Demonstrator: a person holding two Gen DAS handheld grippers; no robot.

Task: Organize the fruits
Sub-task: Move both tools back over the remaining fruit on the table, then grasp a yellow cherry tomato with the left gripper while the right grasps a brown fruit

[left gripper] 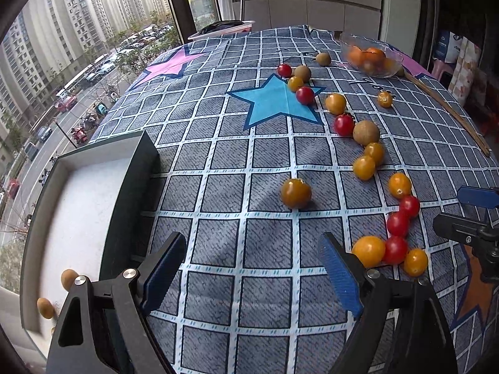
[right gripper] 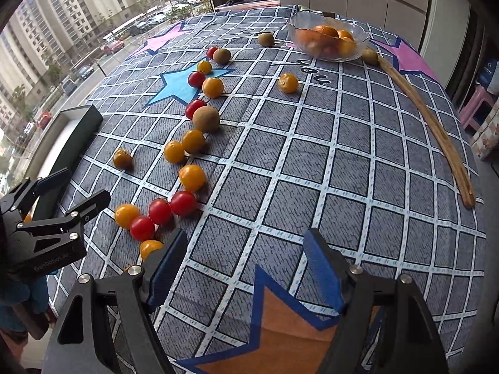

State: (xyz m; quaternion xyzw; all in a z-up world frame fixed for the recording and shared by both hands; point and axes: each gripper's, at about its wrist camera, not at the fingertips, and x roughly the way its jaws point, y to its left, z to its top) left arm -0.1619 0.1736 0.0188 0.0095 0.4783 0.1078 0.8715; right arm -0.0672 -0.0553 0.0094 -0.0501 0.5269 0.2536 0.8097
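Both claws gape empty over the table: the left claw [left gripper: 252,268] sits nearer the tray [left gripper: 137,168], with a lone yellow tomato [left gripper: 295,192] just ahead of it.

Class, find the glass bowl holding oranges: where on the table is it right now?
The glass bowl sits at the far end of the checked tablecloth, right of centre in both views, with a brown fruit beside its right edge and the long wooden stick starting there.

Daylit window [left gripper: 93,46] — tower blocks outside — beside pale cabinets [left gripper: 305,9].
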